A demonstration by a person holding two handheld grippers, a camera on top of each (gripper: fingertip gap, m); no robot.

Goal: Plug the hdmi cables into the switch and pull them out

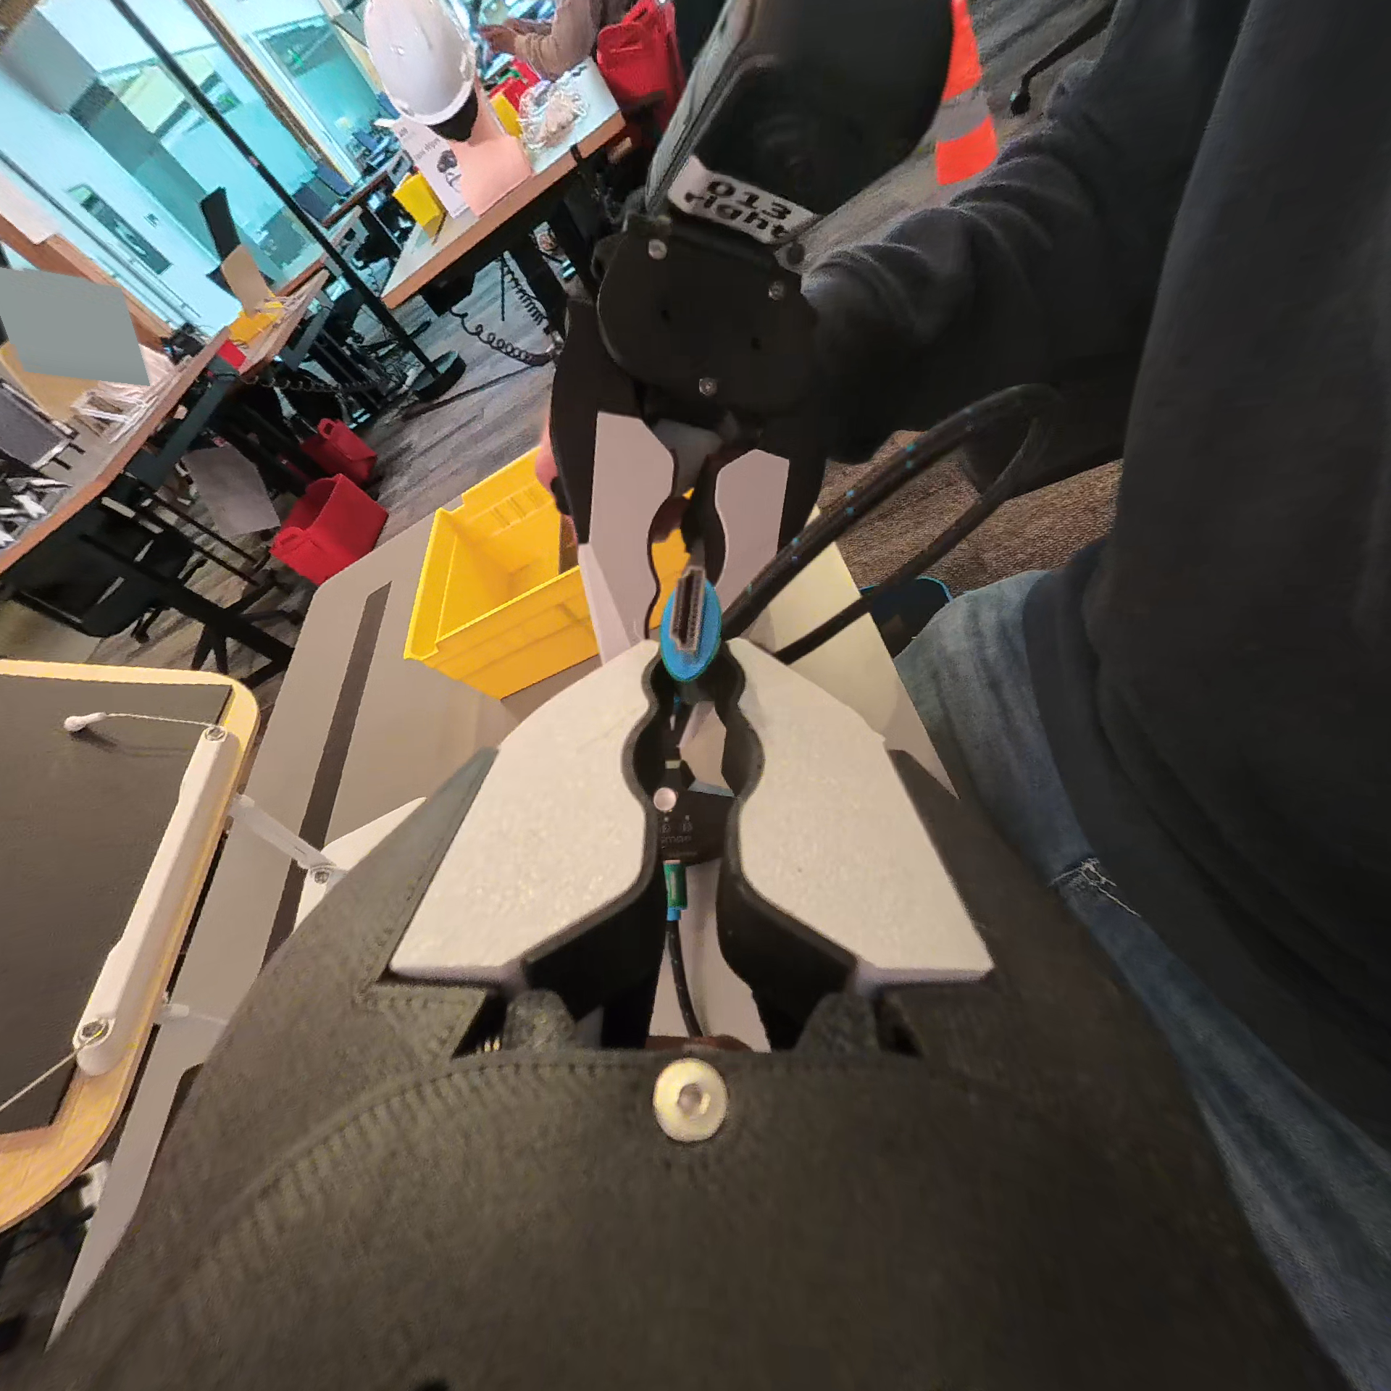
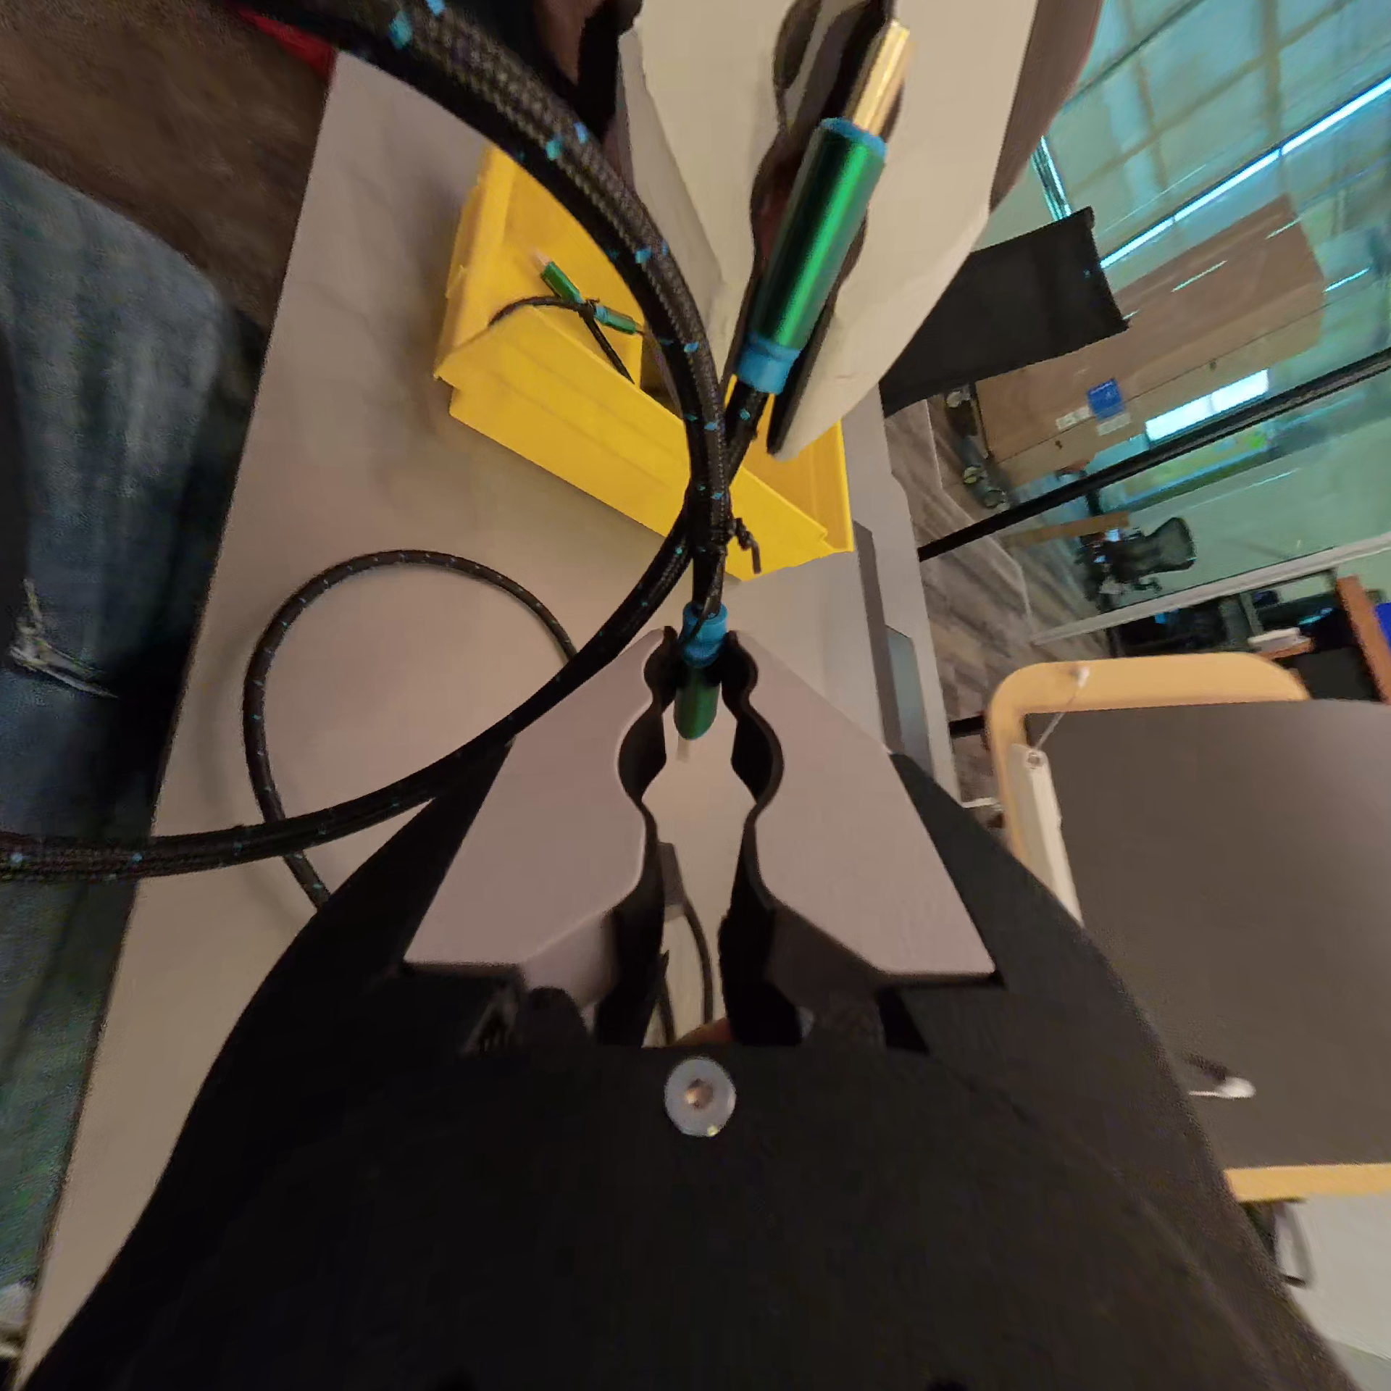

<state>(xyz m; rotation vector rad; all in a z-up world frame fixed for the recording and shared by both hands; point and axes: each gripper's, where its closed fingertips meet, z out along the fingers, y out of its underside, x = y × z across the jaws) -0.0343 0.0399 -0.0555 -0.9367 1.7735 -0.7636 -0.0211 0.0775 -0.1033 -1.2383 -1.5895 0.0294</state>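
My left gripper [image 1: 692, 655] is shut on a green HDMI plug [image 1: 691, 613] with blue collars, its metal end facing the left camera. In the right wrist view the same plug [image 2: 813, 241] sits between the left gripper's [image 2: 760, 399] white fingers. My right gripper [image 2: 696, 640] is shut on a second green plug [image 2: 691, 704], blue collar at the fingertips. The grippers meet tip to tip; the right gripper [image 1: 689, 557] comes down from above. A small black switch [image 1: 692, 828] with a white button shows through the left finger gap, a green plug in its near end.
A yellow bin [image 1: 512, 595] stands on the white table [image 1: 339, 715] just behind the grippers; it holds small green plugs [image 2: 561, 278]. Black braided cables [image 2: 263, 677] loop and cross on the table. A black board with a wooden rim [image 2: 1204, 903] is alongside. The person's leg [image 1: 1129, 790] is close. My hands' fingertips stand some 7 cm from each other. My left tips are about 25 cm from the small black switch [image 1: 692, 828], my right tips only 20 cm.
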